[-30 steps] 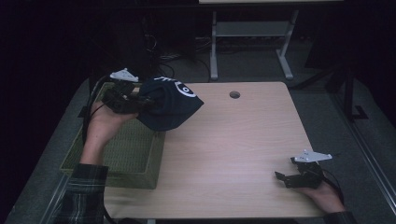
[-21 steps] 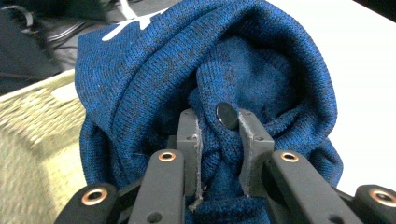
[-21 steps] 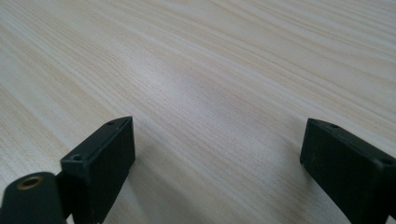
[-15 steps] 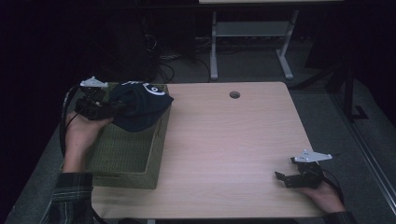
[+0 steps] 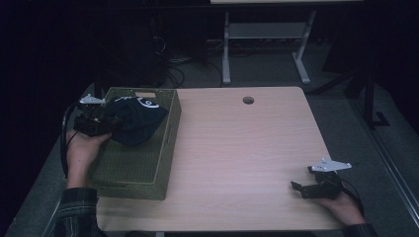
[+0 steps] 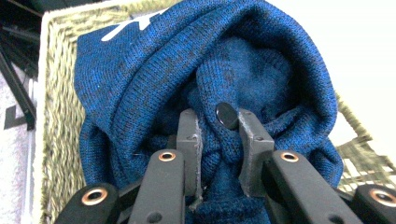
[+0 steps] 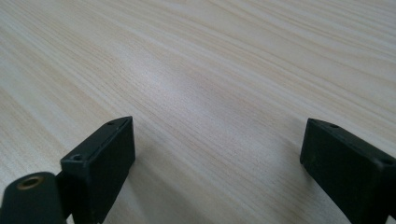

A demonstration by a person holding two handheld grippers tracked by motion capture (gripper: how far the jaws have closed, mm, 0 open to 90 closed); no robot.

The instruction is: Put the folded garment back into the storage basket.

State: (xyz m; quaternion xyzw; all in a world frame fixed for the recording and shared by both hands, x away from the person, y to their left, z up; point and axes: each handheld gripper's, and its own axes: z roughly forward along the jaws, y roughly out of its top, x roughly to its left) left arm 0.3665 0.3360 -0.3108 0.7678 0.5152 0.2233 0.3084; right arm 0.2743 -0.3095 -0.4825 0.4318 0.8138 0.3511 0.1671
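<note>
At the left of the high view, the left tongs [image 5: 106, 121] hold a dark blue knitted cap with a white swirl emblem [image 5: 134, 118] over the olive-green woven rectangular basket [image 5: 168, 143] that sits on the left part of the pale wood-grain table [image 5: 247, 148]. The left gripper view shows the grip closely: the two black jaws are pinched on a bunched fold of the blue knit [image 6: 224, 79] (a small dark round button sits just between their tips), and the rest of the cap balloons away from the tongs toward the top of that frame, with the basket's woven rim [image 6: 51, 116] visible along the left and lower right edges.

The relation that matters for the coming move is vertical: the cap hangs directly ahead of and beneath the left tongs, inside the basket's outline toward its far end, its bulk draped toward the basket's right wall. Judging from this, only a lowering and a release appear to remain before the cap rests in the basket.

The right tongs [image 5: 316, 183] sit at the lower right of the high view, well apart from the basket, resting low on the table. Their jaws stand spread wide with nothing between them, bare wood grain [image 7: 210, 84] showing in the gap. The left hand [image 5: 84, 150] is plainly the nearer one.
</note>
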